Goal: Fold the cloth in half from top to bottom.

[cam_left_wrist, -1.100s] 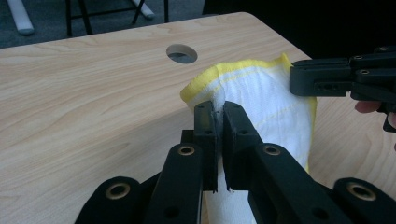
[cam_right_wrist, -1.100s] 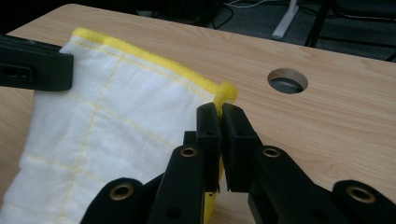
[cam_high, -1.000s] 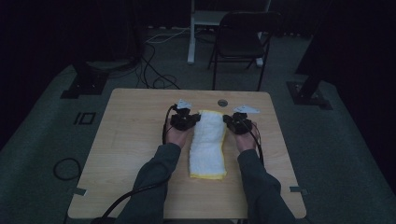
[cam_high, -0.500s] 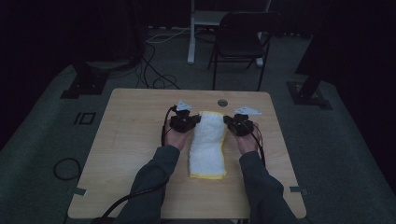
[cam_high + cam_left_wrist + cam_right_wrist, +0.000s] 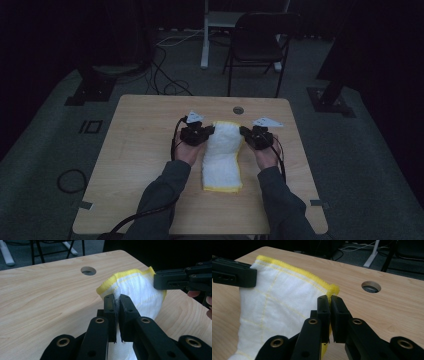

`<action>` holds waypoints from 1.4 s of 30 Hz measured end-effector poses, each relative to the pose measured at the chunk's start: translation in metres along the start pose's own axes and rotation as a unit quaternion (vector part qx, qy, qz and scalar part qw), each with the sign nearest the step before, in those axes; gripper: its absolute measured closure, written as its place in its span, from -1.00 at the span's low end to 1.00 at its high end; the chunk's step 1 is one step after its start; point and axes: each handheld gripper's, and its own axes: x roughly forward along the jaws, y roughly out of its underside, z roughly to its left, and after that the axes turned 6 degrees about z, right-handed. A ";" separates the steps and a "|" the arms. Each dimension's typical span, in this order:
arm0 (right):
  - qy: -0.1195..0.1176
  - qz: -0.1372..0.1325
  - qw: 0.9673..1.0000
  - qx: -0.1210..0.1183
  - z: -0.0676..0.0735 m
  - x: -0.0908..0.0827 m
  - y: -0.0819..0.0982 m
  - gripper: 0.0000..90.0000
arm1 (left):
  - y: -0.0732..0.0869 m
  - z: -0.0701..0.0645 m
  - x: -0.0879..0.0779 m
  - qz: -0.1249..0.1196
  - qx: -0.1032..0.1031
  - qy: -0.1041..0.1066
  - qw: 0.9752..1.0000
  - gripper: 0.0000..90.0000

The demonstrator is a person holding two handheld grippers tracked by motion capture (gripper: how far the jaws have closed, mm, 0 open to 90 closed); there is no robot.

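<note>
Cloth [image 5: 222, 152] unmoved, long axis toward person.

high: above, forward-down | gripper views: close, facing inward | shared: table hole [image 5: 238, 109]

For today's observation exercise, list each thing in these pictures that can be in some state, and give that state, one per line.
Towel: far end lifted off the table, near end lying flat.
Left gripper: jaws shut on the towel's far edge.
Right gripper: jaws shut on the towel's yellow corner.
Table: light wood, round hole near its far edge uncovered.
Chair: upright, unoccupied, behind the table.
</note>
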 end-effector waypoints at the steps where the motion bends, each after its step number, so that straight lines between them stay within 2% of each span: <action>1: -0.003 0.000 1.000 -0.001 0.001 -0.001 0.001 0.93 | 0.001 0.000 -0.001 -0.001 -0.001 0.001 1.000 0.91; 7: -0.011 -0.004 1.000 -0.009 0.008 -0.006 0.002 0.93 | 0.010 -0.001 -0.010 -0.012 -0.002 0.001 1.000 0.91; 17: -0.025 -0.006 0.999 -0.021 0.021 -0.009 0.007 0.93 | 0.029 0.000 -0.021 -0.015 -0.008 0.005 1.000 0.86; 22: -0.030 -0.008 0.999 -0.023 0.025 -0.009 0.011 0.93 | 0.035 0.000 -0.026 -0.021 -0.013 0.010 1.000 0.72; 33: -0.042 -0.009 0.999 -0.025 0.031 -0.010 0.019 0.93 | 0.029 0.008 -0.030 -0.047 -0.035 0.002 0.998 0.29; 42: -0.048 -0.014 0.998 -0.032 0.037 -0.011 0.022 0.93 | 0.017 0.016 -0.021 -0.058 -0.058 0.000 0.997 0.19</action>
